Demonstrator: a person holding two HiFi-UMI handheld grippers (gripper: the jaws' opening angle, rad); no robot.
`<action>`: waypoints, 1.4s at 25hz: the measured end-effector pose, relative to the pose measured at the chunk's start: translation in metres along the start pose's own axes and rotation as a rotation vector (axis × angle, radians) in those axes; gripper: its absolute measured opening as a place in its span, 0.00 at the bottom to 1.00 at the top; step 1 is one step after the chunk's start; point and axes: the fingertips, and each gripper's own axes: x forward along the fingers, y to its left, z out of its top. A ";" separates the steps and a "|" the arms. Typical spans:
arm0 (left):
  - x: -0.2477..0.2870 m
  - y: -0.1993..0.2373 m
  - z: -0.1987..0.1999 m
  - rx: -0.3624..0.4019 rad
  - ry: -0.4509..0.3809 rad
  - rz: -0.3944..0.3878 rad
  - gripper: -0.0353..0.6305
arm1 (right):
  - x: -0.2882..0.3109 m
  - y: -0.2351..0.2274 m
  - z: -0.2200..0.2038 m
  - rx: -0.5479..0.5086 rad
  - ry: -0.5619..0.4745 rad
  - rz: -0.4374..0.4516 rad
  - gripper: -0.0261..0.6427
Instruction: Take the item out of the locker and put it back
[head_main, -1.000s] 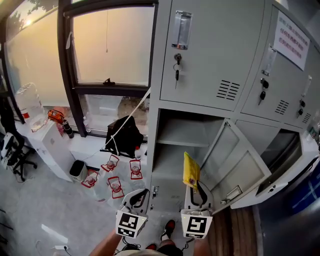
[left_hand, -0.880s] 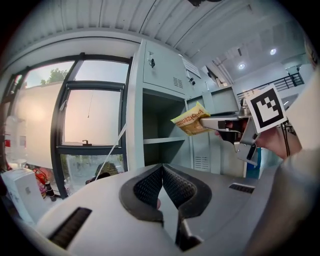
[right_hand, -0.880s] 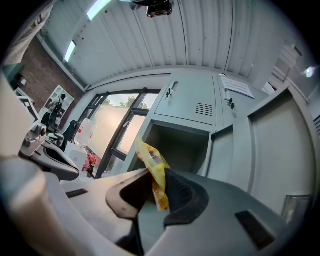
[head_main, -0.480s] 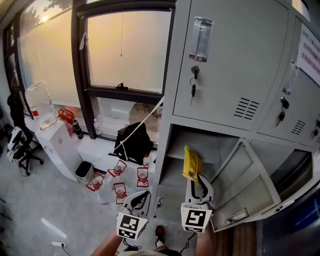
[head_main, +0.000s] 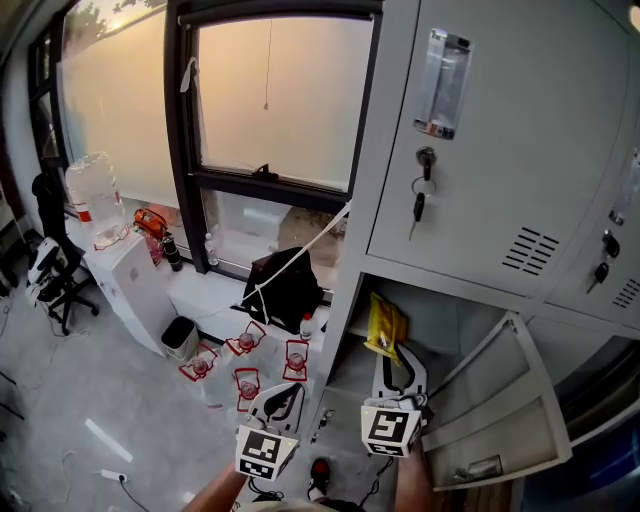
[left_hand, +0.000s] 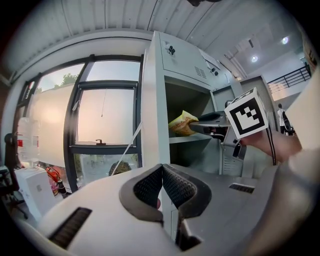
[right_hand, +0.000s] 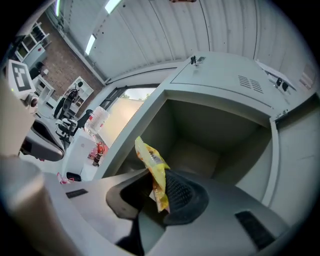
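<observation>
From the head view, the right gripper is holding a yellow crinkled plastic packet upright at the mouth of the open compartment of a grey metal locker. The hinged grey door is hanging wide to the right, and the left gripper is idling low, beside the locker and well apart from the packet. From the left gripper view, the left gripper is showing its pads pressed together on nothing, with the packet just above the compartment's shelf. From the right gripper view, the right gripper is pinching the packet by its lower part, jaws nearly together, the compartment lying empty beyond. The packet appears to be passing the threshold; in or out cannot be told. Next, it is needing either a clear pull back past the door or a reach inward and a release. The packet's lower edge is hiding behind a pad, and its print is too blurred to read.
</observation>
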 end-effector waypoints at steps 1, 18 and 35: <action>0.002 0.001 -0.001 -0.002 0.002 0.004 0.09 | 0.004 0.001 -0.001 -0.008 0.005 0.005 0.16; 0.011 0.010 -0.016 -0.020 0.044 0.033 0.09 | 0.037 0.021 -0.011 -0.155 0.033 0.041 0.20; 0.009 0.011 -0.025 -0.032 0.068 0.034 0.09 | 0.039 0.040 -0.017 -0.137 0.028 0.086 0.55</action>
